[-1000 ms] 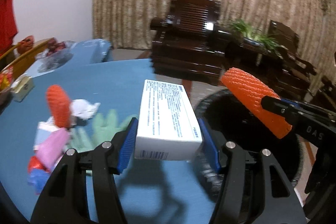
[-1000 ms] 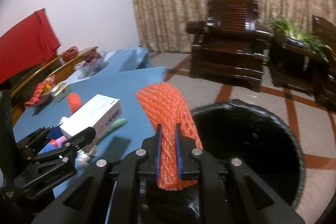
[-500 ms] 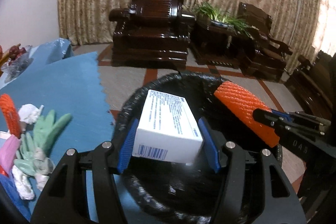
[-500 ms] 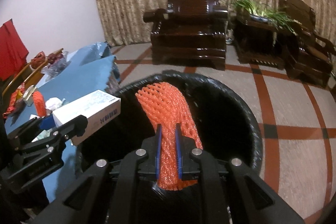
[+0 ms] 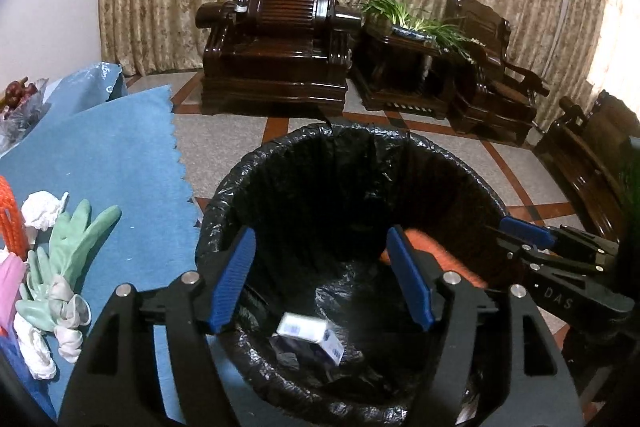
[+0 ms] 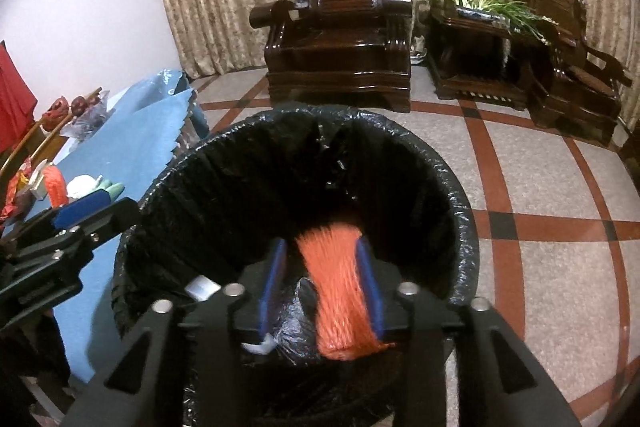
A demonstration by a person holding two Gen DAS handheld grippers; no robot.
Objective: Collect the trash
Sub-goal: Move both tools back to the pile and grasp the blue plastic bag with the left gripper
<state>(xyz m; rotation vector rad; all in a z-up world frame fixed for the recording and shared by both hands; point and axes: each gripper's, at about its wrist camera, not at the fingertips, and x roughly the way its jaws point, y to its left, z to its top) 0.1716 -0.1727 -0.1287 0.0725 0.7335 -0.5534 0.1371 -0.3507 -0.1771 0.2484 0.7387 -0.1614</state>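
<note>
A bin lined with a black bag (image 5: 256,163) stands beside the blue table. My left gripper (image 5: 322,277) is open and empty over it; the white box (image 5: 310,337) lies inside the bin below. My right gripper (image 6: 322,285) is open over the bin (image 6: 460,187), and the orange foam net (image 6: 338,287) is blurred between its fingers, dropping free. The net also shows in the left wrist view (image 5: 424,243), as does the right gripper (image 5: 520,231). The left gripper shows in the right wrist view (image 6: 84,207).
On the blue tablecloth (image 5: 100,155) lie green gloves (image 5: 72,243), crumpled white tissue (image 5: 42,207), another orange net (image 5: 10,219) and pink scraps. Dark wooden armchairs (image 5: 280,43) and a side table with a plant (image 5: 404,27) stand on the tiled floor.
Both grippers opened over the bin. The white box fell from the left gripper into the bin, and the orange net is slipping out of the right gripper.
</note>
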